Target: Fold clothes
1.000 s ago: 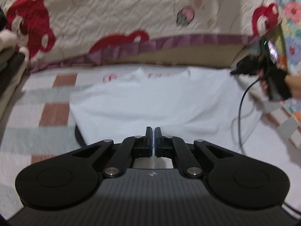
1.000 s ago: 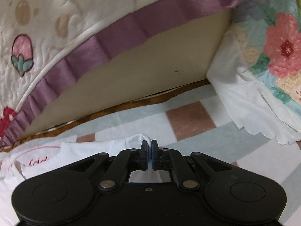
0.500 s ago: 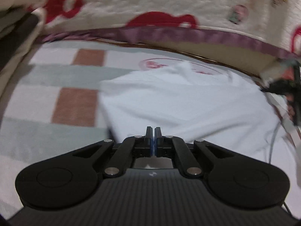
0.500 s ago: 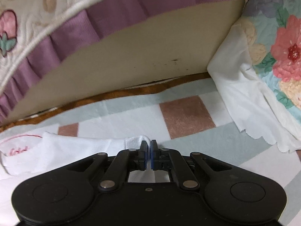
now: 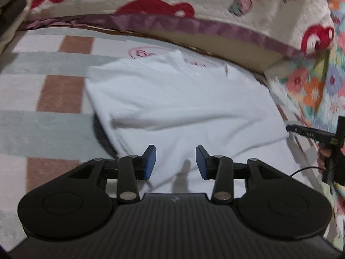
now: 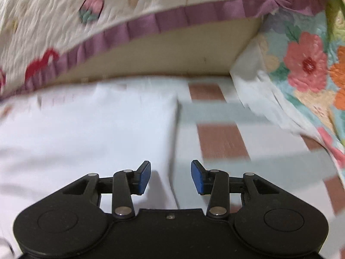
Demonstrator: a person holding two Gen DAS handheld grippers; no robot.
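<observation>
A white garment [image 5: 176, 105] lies folded flat on the checked blanket, with a red print near its far edge. My left gripper [image 5: 175, 161] hovers open over the garment's near left part, nothing between its blue pads. In the right wrist view the same white garment [image 6: 86, 133] fills the left half, its right edge running up the middle. My right gripper [image 6: 170, 177] is open above that right edge, holding nothing. The right gripper's body also shows at the right rim of the left wrist view, held by a gloved hand [image 5: 332, 168].
A checked blanket [image 5: 54, 90] in grey, white and brown covers the surface. A quilt with red bears and a purple frill [image 5: 194, 26] hangs along the far side. A floral quilt [image 6: 306, 64] and a white cloth [image 6: 265, 103] lie at the right.
Both grippers have opened and let go of the white garment. Both have drawn back, and the garment now lies flat.
</observation>
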